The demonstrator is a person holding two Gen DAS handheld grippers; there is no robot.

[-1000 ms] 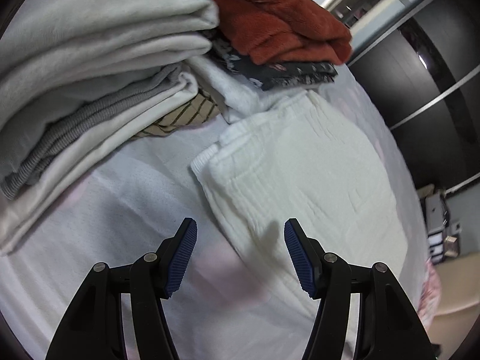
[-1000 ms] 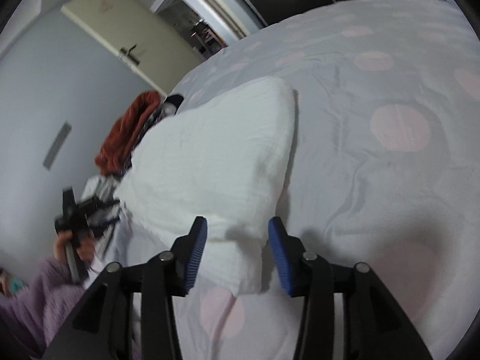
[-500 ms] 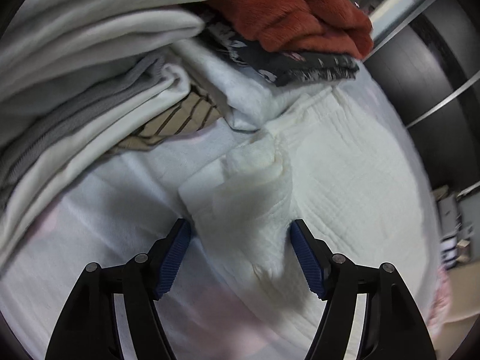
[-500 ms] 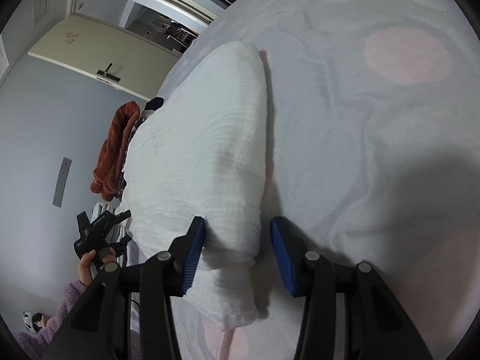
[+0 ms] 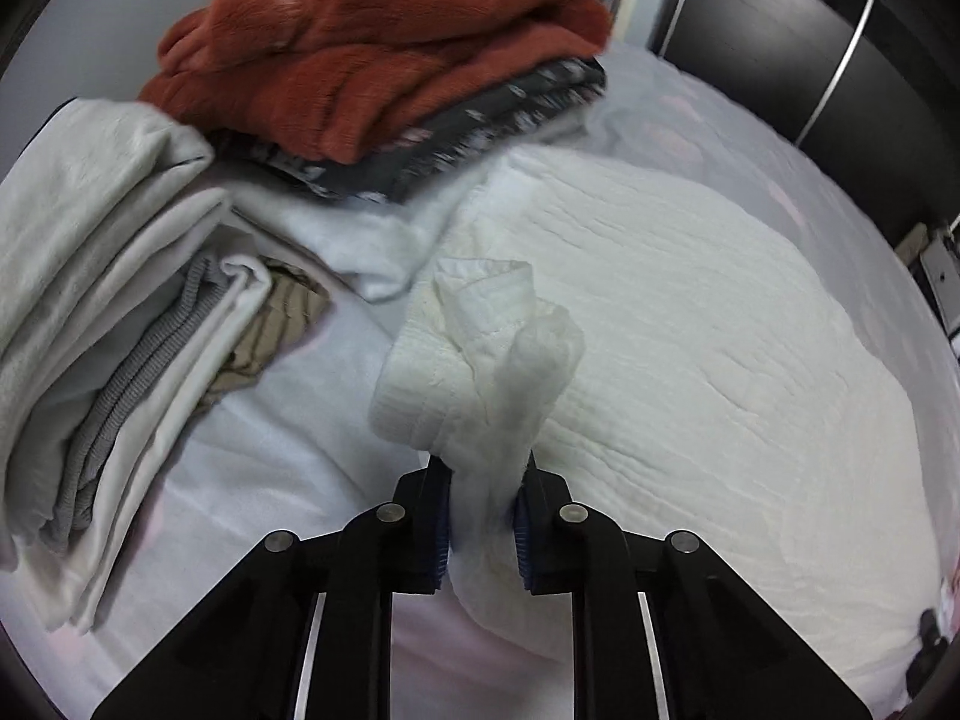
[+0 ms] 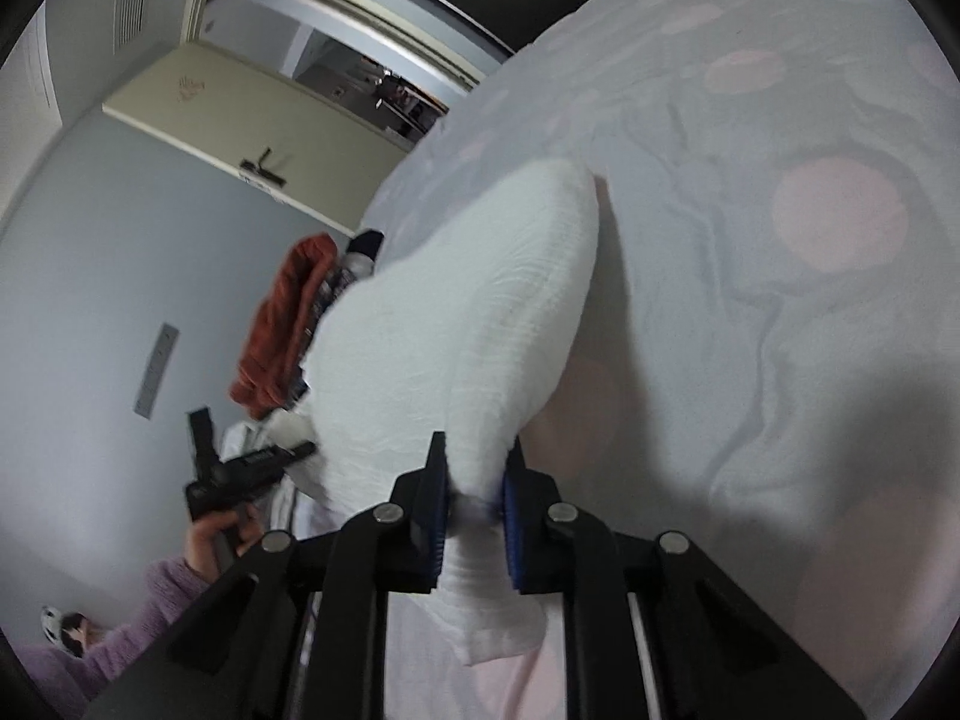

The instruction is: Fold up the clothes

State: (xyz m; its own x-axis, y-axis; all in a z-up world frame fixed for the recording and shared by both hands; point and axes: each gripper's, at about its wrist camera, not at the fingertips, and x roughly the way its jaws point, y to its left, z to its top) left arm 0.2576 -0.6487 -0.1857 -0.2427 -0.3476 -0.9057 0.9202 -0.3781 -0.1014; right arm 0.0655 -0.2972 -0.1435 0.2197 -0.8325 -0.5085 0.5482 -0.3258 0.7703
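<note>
The white crinkled garment (image 5: 690, 360) lies spread on the bed (image 6: 810, 120), over a pale sheet with faint pink dots, and everything else sits around it. Both tongs have just been closing, and each now has cloth pinched between its blue pads. The left tongs (image 5: 480, 516) are nearly shut on a bunched corner of the garment, which stands up in a crumpled tuft just beyond the pads, at the garment's edge nearest the stacks of folded clothes. The right tongs (image 6: 474, 504) are likewise nearly shut on another edge of the same garment, on the side away from the stacks; the cloth rises from the pads in a rounded hump and a loose flap hangs below them. Beyond the garment, touching its far edge, is a folded pile topped by a rust-red fleece (image 5: 384, 60) lying on a dark patterned piece (image 5: 480, 132). Just beside that corner lies a second stack of pale grey and white folded things (image 5: 108, 300), with a ribbed grey layer and a tan striped piece showing between them. From the right-hand view, the person's hand (image 6: 210, 540), in a lilac sleeve (image 6: 132, 630), grips the left tongs' handle beside the garment.
</note>
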